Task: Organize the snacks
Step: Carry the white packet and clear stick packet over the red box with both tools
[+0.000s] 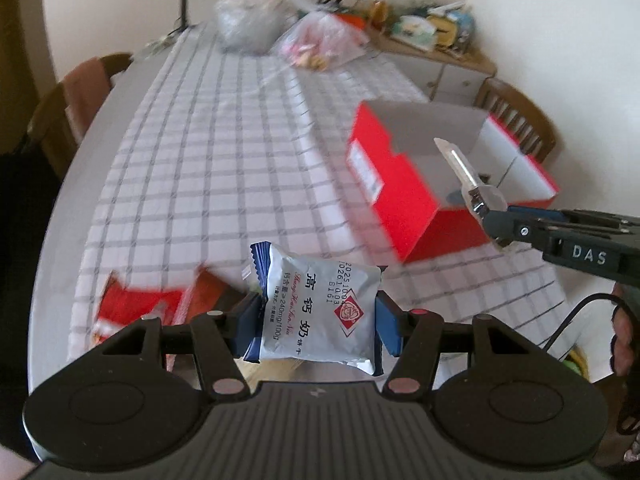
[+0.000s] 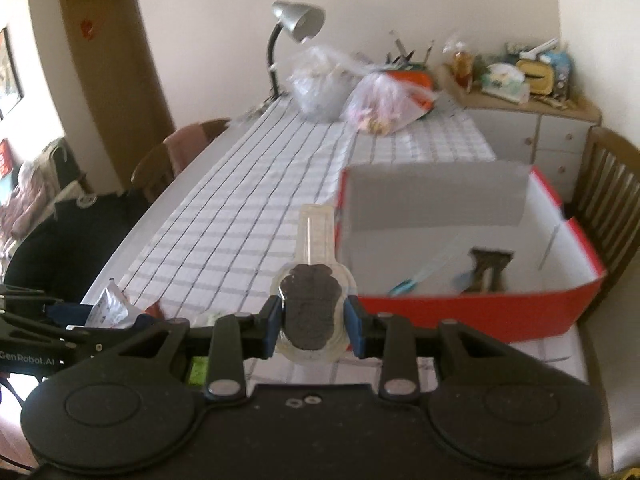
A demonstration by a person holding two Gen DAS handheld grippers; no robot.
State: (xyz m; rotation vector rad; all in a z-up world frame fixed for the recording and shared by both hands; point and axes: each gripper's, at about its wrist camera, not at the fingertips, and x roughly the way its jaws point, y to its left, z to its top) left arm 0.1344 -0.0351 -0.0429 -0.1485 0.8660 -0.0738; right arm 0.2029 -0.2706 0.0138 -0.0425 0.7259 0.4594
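My left gripper point(image 1: 318, 320) is shut on a silver and blue biscuit packet point(image 1: 320, 308), held above the table's near edge. My right gripper point(image 2: 312, 322) is shut on a clear plastic snack pack with a dark snack inside point(image 2: 311, 308), held left of the red box point(image 2: 480, 308). The same gripper and clear pack point(image 1: 464, 168) show in the left wrist view, over the open red box point(image 1: 400, 208). The box has white inner walls and holds a dark snack pack point(image 2: 488, 264) and a blue-tipped wrapper point(image 2: 404, 286). Red snack packets point(image 1: 136, 304) lie at the near left.
The checked tablecloth point(image 1: 224, 152) covers a long table. Two clear plastic bags point(image 2: 352, 92) and a desk lamp point(image 2: 296, 20) stand at the far end. Wooden chairs point(image 2: 608, 200) stand on both sides. A cluttered cabinet point(image 2: 532, 120) is at the back right.
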